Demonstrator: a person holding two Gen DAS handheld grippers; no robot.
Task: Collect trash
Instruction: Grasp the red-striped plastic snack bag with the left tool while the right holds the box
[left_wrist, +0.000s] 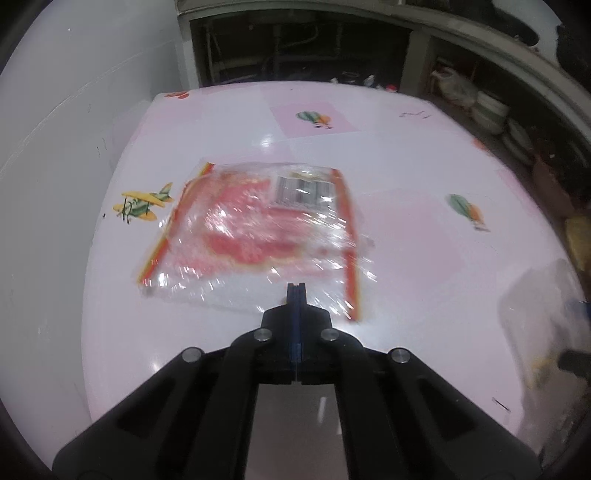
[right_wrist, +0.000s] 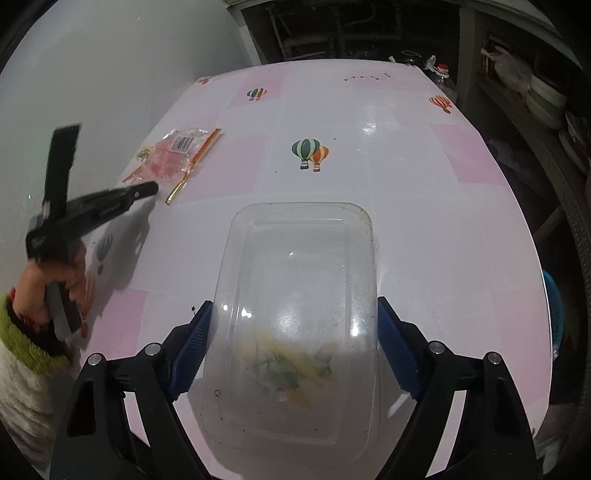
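A clear plastic wrapper (left_wrist: 255, 232) printed in red, with orange-and-yellow striped edges and a white barcode label near its far end, is seen lying flat and crinkled on the table's (left_wrist: 406, 258) left part, close to the white wall (left_wrist: 74, 110). Its near edge is pinched between the fully closed fingers of the left gripper (left_wrist: 296, 291); the blue pads are pressed together over the film. A clear, scuffed plastic container (right_wrist: 295, 314) is seen resting on the table nearer the middle, between the blue pads of the right gripper (right_wrist: 295, 347), whose jaws are spread wide; whether the pads actually press its sides cannot be told. The table is covered by a glossy white-and-pink checked cloth printed with hot-air balloons and a small aeroplane. Beyond it, dark shelving with stacked bowls is visible. The left gripper is held by a hand (right_wrist: 48, 284) in a green-cuffed sleeve.
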